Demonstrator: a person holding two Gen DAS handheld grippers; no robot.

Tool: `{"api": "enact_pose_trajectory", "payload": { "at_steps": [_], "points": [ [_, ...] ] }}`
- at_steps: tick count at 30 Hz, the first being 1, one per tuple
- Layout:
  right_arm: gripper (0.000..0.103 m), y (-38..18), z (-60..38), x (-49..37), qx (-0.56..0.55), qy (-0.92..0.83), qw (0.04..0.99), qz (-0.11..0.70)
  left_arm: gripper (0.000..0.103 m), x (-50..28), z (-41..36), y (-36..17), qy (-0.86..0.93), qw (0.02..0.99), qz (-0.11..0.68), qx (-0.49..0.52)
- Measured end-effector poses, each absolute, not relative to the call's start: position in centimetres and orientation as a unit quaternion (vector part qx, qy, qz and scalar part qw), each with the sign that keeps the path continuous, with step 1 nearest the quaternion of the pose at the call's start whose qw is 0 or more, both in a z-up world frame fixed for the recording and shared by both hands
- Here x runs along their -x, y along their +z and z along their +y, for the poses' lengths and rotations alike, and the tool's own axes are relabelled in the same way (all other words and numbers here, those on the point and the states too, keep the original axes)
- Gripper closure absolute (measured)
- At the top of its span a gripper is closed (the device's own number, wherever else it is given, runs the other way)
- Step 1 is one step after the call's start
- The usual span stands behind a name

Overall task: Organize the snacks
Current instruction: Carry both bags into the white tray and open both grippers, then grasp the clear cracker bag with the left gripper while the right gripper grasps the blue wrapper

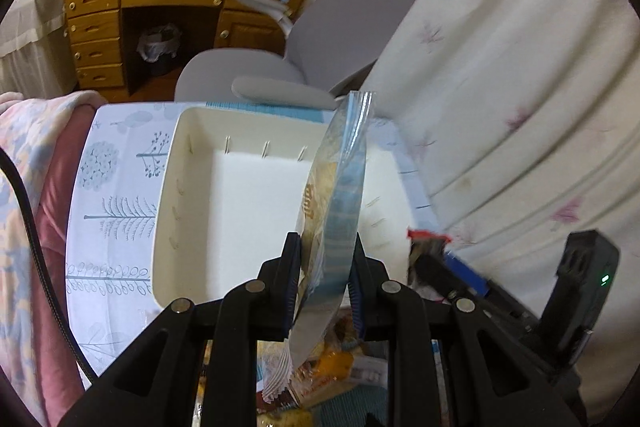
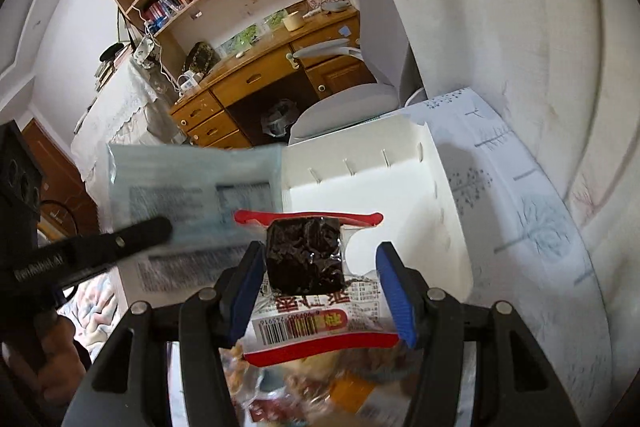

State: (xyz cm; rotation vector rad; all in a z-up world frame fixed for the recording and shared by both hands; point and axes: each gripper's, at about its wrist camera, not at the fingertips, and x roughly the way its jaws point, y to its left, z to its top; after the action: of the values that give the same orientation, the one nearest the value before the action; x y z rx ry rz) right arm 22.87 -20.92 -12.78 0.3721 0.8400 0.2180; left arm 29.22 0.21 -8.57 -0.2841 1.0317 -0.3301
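While both packets hung over the bin, the left gripper pinched the blue bag edge-on, and the right gripper clamped the red-trimmed packet.

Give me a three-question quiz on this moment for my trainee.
1. True or false: the white bin already has snacks lying on its floor.
2. Which claw holds the blue packet? A) left B) right C) neither
3. Fill in: the right claw is around a clear packet with ____ edges and a dark block inside.

Key:
1. False; the floor in view is bare.
2. A; the left claw pinches the packet, which stands edge-on above the bin.
3. Red.
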Motion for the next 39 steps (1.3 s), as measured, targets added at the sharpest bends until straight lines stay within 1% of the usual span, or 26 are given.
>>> {"api": "enact_pose_trajectory", "payload": {
  "at_steps": [5, 8, 11, 12, 13, 14, 15, 16, 20, 21, 22, 23, 24, 29, 34, 39],
  "points": [
    [0.045, -14.8, -22.4, -25.6, -0.177, 0.113, 0.881, 0.424, 0.083, -30.9, -1.6, -10.6, -0.125, 0.844, 0.505, 0.131],
    [0.042, -15.9, -23.1, -26.7, -0.184, 0.124, 0.87, 0.441, 0.082, -31.3, -2.6, -11.3, -0.103, 0.847, 0.507, 0.124],
    [0.039, -16.4, -23.1, -27.3, -0.176, 0.138, 0.863, 0.453, 0.072, -31.4, -3.1, -11.3, -0.09, 0.849, 0.507, 0.123],
    [0.038, -16.5, -23.1, -27.3, -0.173, 0.141, 0.863, 0.454, 0.066, -31.3, -3.2, -11.2, -0.083, 0.853, 0.501, 0.122],
    [0.038, -16.5, -23.1, -27.4, -0.171, 0.146, 0.862, 0.455, 0.055, -31.2, -3.3, -10.9, -0.075, 0.857, 0.495, 0.119],
    [0.037, -16.5, -23.2, -27.5, -0.171, 0.151, 0.859, 0.458, 0.046, -31.0, -3.4, -10.6, -0.069, 0.86, 0.493, 0.115],
    [0.031, -16.6, -23.2, -27.5, -0.17, 0.157, 0.856, 0.462, 0.034, -30.9, -3.4, -10.4, -0.063, 0.861, 0.492, 0.112],
    [0.026, -16.6, -23.2, -27.5, -0.17, 0.161, 0.854, 0.465, 0.033, -30.8, -3.3, -10.1, -0.06, 0.862, 0.491, 0.112],
    [0.026, -15.9, -23.1, -26.7, -0.166, 0.17, 0.854, 0.463, 0.031, -29.3, -2.6, -8.7, -0.039, 0.872, 0.476, 0.11],
    [0.025, -15.6, -23.0, -26.3, -0.166, 0.172, 0.855, 0.461, 0.028, -28.8, -2.4, -8.2, -0.035, 0.874, 0.472, 0.109],
    [0.025, -15.4, -23.1, -26.0, -0.167, 0.173, 0.855, 0.459, 0.023, -28.4, -2.1, -7.8, -0.031, 0.877, 0.467, 0.11],
    [0.025, -15.1, -23.1, -25.6, -0.168, 0.174, 0.856, 0.457, 0.021, -27.7, -1.9, -7.3, -0.027, 0.88, 0.462, 0.11],
    [0.025, -14.7, -23.0, -25.1, -0.169, 0.173, 0.857, 0.454, 0.019, -27.1, -1.6, -6.9, -0.024, 0.882, 0.457, 0.11],
    [0.025, -13.0, -22.9, -22.4, -0.176, 0.162, 0.866, 0.439, 0.019, -23.9, -0.5, -5.5, -0.039, 0.886, 0.451, 0.105],
    [0.025, -10.8, -22.3, -18.1, -0.155, 0.126, 0.891, 0.407, 0.019, -20.1, 1.1, -4.3, -0.038, 0.881, 0.457, 0.118],
    [0.025, -10.1, -22.0, -14.1, -0.149, 0.096, 0.903, 0.391, 0.019, -16.1, 2.5, -3.2, -0.048, 0.884, 0.452, 0.112]
  ]
}}
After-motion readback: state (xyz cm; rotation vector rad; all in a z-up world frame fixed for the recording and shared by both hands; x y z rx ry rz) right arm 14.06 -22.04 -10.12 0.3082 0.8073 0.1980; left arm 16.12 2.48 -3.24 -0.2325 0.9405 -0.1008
